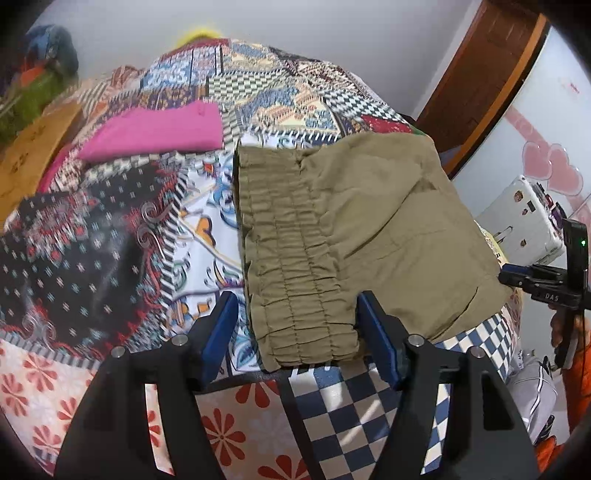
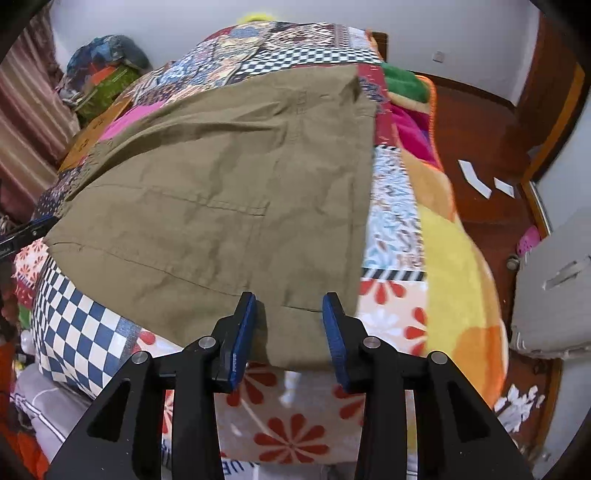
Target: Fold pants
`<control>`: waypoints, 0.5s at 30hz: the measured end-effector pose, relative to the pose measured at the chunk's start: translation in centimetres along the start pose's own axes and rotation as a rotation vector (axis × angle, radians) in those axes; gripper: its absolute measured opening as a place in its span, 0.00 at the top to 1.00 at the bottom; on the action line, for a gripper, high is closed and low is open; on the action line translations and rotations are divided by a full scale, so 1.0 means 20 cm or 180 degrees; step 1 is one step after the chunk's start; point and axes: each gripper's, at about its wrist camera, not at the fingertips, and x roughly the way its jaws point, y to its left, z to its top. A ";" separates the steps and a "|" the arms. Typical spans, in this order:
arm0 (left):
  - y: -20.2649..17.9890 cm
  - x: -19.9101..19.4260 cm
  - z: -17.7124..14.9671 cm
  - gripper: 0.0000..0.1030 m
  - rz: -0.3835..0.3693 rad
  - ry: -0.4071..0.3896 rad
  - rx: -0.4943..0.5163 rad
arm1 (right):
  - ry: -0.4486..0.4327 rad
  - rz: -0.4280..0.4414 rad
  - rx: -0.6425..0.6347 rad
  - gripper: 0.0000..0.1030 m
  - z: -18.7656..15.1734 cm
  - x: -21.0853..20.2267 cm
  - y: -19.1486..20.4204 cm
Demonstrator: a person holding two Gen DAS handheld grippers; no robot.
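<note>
Patchwork bedding (image 1: 325, 417) in checks, flowers and swirls covers a bed that fills both views, with a pale wall (image 1: 332, 33) behind it. Nearest in the left wrist view, the left gripper (image 1: 297, 325) is seen with its blue pads spread apart. The gathered elastic waistband (image 1: 295, 258) of the folded olive pants (image 1: 388, 229) lies between the pads, and neither pad is seen pressing on it. The pants are spread flat on the bedding, with the waistband at their left edge and the smooth cloth reaching to the right. At the right edge of that view the tip of the right gripper (image 1: 515, 277) is seen just beside the pants, held by a hand (image 1: 559, 332) in an orange sleeve.

In the right wrist view, the right gripper (image 2: 290, 314) is held partly open over the near right corner of the pants (image 2: 221, 184). The cloth lies between its blue pads, and no grip on it is seen. A pocket seam (image 2: 221, 205) is seen across the middle of the pants.

Farther back, a folded pink cloth (image 1: 159, 129) is laid on the bedding beyond and left of the pants, apart from them. A fleece blanket (image 2: 461, 280) in yellow and orange is draped over the right side of the bed. A dark wooden floor (image 2: 480, 129) is seen beyond it.
</note>
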 end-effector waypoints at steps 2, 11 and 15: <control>-0.01 -0.04 0.04 0.34 0.0020 -0.0067 0.0028 | -0.0026 -0.0125 0.0026 0.65 0.02 -0.03 -0.03; 0.14 -0.12 0.37 0.34 0.0411 -0.0439 -0.0203 | -0.0439 -0.0175 0.0144 0.60 0.26 -0.14 -0.14; 0.25 0.00 0.48 0.34 0.0373 -0.0363 -0.0489 | -0.0575 -0.0210 0.0101 0.59 0.39 -0.11 -0.14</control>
